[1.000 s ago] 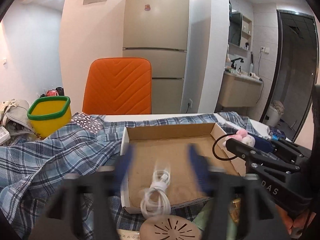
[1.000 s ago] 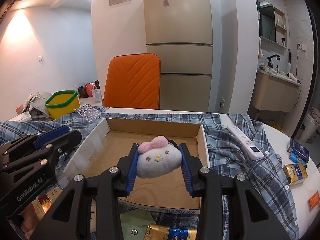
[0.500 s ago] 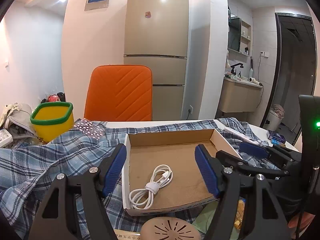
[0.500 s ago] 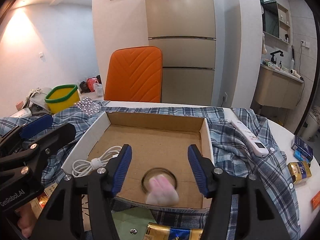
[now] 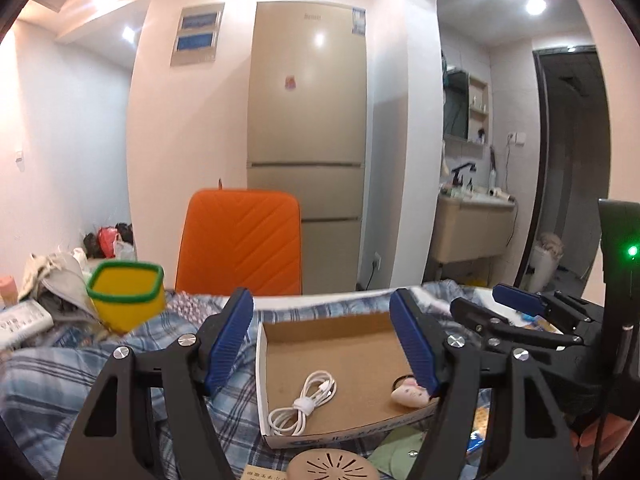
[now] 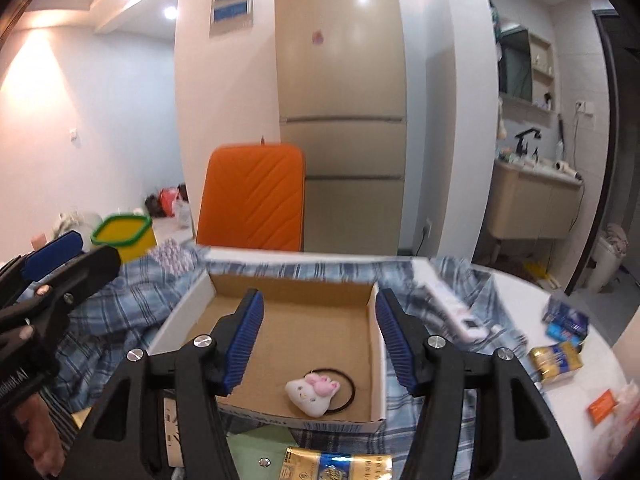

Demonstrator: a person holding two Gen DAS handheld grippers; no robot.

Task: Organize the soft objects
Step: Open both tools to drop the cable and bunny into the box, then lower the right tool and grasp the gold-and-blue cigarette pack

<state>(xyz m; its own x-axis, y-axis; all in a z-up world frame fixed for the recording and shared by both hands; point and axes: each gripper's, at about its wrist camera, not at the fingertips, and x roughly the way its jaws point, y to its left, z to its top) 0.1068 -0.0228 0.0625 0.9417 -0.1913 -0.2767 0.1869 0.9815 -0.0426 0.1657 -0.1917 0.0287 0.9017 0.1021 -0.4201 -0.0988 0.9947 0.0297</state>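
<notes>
A shallow cardboard box (image 6: 200, 300) lies on a blue plaid shirt (image 6: 120, 312) on the table. A white plush hair tie with a pink bow (image 6: 313, 391) lies in its near right corner; it also shows in the left wrist view (image 5: 408, 396). A coiled white cable (image 5: 304, 404) lies in the box's near left part. My right gripper (image 6: 320, 340) is open and empty, raised above the box. My left gripper (image 5: 326, 344) is open and empty, raised over the box's left side.
An orange chair (image 6: 256, 196) stands behind the table, a yellow bin with a green rim (image 5: 128, 294) at the left. A white remote (image 6: 456, 312), small packets (image 6: 556, 356) and an orange card (image 6: 604, 404) lie to the right. A round vented lid (image 5: 332, 466) lies near the front.
My right gripper opened and dropped the plush hair tie into the box, then rose. My left gripper also rose and tilted up, open throughout.
</notes>
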